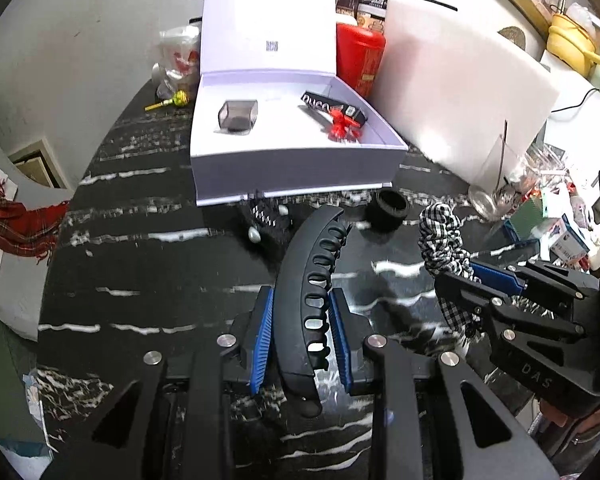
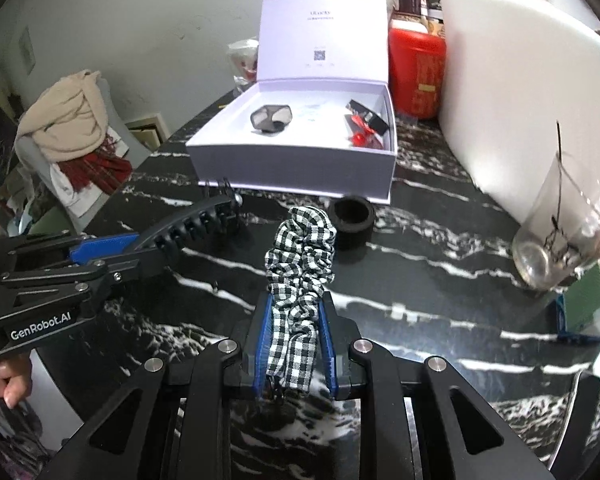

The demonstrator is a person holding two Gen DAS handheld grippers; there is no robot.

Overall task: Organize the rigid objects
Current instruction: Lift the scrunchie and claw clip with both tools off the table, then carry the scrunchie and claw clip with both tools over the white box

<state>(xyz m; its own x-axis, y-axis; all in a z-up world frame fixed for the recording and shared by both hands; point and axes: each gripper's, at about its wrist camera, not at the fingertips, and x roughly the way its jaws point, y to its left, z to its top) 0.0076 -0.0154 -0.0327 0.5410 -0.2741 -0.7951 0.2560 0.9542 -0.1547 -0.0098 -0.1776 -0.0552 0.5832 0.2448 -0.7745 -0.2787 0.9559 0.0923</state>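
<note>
Two grips: left hand-held gripper (image 1: 302,330) clamps black hair claw clip (image 1: 308,296); right hand-held gripper (image 2: 293,338) clamps checkered scrunchie (image 2: 300,264), both before open white box (image 1: 300,160).

Left hand-held gripper (image 1: 302,316) clamps black hair clip (image 1: 304,280) above marble table (image 1: 140,264)

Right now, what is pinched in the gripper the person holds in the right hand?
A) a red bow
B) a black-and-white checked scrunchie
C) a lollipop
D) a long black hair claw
B: the right gripper has its blue pads closed on the checked scrunchie; the black hair claw sits in the left gripper.
</note>
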